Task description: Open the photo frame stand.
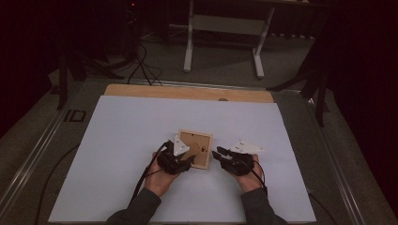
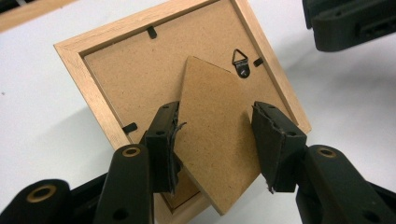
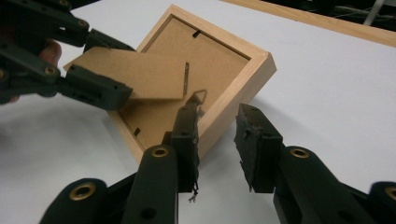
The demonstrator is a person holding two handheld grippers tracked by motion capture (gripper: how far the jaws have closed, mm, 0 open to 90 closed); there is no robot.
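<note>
The left gripper view looks straight down the left tool (image 2: 215, 140), whose jaws clamp the two edges of the hardboard easel stand (image 2: 217, 135) hinged to the back of a small wooden picture frame (image 2: 88, 88). The frame lies face down on the white bench (image 2: 42, 126), directly ahead of this tool, so its backing board (image 2: 135, 74), turn clips and triangular hanging loop (image 2: 242, 63) face up and can be reached. Gripping the stand by its edges lets the tool swing it away from the backing; in the right gripper view the stand (image 3: 140, 74) is lifted clear, tilted up from the board.

The right tool (image 3: 217, 135) sits at the frame's opposite corner, jaws apart. One jaw lies over the backing by the hanging loop, the other outside the wooden rim (image 3: 243, 91), and I see no pad pressing on the wood. It looks placed to brace that corner so the frame does not slide while the stand is pulled.

In the high view the frame (image 1: 196, 149) rests between the two tools, close in front of the person's hands.
</note>
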